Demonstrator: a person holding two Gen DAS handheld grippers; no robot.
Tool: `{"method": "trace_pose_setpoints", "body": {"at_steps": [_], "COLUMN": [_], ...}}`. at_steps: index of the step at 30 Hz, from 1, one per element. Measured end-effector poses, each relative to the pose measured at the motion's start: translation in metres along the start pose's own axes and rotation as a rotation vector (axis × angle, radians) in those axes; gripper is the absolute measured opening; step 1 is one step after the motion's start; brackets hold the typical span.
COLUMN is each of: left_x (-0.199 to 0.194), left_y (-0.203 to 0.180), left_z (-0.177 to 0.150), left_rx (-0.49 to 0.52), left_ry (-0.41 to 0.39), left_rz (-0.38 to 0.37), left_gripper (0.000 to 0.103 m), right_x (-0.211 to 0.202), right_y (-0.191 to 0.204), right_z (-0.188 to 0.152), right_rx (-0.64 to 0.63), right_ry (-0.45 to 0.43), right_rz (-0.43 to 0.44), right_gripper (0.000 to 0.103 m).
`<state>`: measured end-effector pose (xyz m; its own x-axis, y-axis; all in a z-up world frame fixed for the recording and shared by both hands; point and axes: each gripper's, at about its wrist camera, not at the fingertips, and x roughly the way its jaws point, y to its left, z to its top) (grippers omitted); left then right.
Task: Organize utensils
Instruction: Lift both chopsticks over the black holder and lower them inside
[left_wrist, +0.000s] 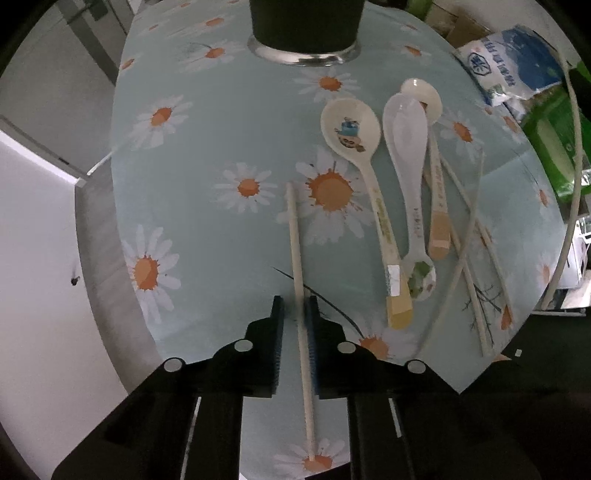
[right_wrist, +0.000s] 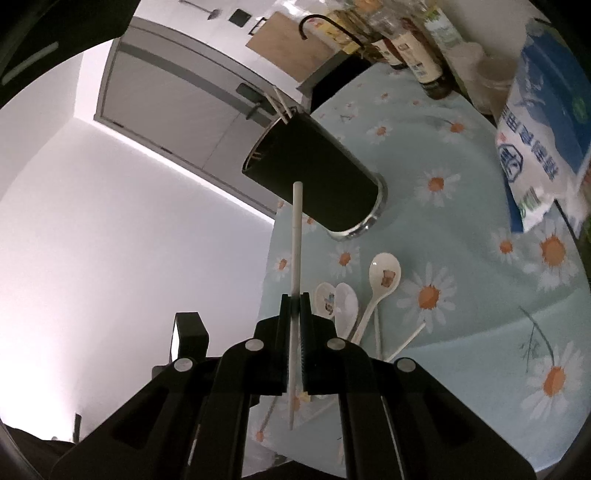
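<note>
My left gripper (left_wrist: 294, 308) is low over the daisy tablecloth, jaws open around a pale chopstick (left_wrist: 295, 240) that lies on the cloth between the fingers, near the right pad. Three spoons (left_wrist: 369, 177) and several more chopsticks (left_wrist: 469, 221) lie to its right. The black utensil holder (left_wrist: 304, 26) stands at the far edge. My right gripper (right_wrist: 294, 301) is shut on another pale chopstick (right_wrist: 296, 236), held up in the air, its tip in front of the black holder (right_wrist: 317, 177), which has chopsticks in it. The spoons (right_wrist: 380, 284) lie below it.
A blue and white bag (right_wrist: 543, 129) lies at the right of the table and also shows in the left wrist view (left_wrist: 513, 62). Bottles (right_wrist: 424, 44) stand at the far end. The table edge (left_wrist: 122, 229) drops off to the left. Green packaging (left_wrist: 554, 147) is at the right.
</note>
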<state>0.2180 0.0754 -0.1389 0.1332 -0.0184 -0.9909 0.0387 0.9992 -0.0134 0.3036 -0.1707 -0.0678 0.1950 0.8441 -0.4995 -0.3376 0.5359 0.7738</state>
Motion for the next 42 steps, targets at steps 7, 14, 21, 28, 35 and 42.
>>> {"method": "trace_pose_setpoints", "body": {"at_steps": [7,14,21,28,35,42], "left_x": [-0.001,-0.013,-0.045,-0.084,-0.123,-0.165], "left_y": [0.012,0.021,0.032,0.038,0.045,0.042], "left_z": [0.000,0.000,0.010,0.029,0.056,0.082], "left_rx": [-0.072,-0.137,-0.226,-0.265,-0.314,-0.298], "left_ry": [-0.009,-0.079,-0.207,-0.347,-0.514,-0.713], "left_rz": [-0.022,-0.044,-0.063,-0.091,-0.155,-0.198], "left_gripper": [0.004,0.004,0.004,0.004,0.004,0.003], "right_x": [-0.001,-0.002,0.004,0.013,0.018,0.009], "right_y": [-0.001,0.005,0.016,0.029,0.045,0.071], "right_z": [0.008,0.023,0.039,0.055,0.078,0.109], "right_rx": [-0.036,-0.100,-0.159,-0.220,-0.302,-0.412], "right_ry": [0.004,0.004,0.011,0.005,-0.032,-0.127], "right_rz": [0.032,0.035,0.030,0.021,-0.014,-0.078], "right_gripper": [0.006,0.006,0.006,0.006,0.006,0.006]}}
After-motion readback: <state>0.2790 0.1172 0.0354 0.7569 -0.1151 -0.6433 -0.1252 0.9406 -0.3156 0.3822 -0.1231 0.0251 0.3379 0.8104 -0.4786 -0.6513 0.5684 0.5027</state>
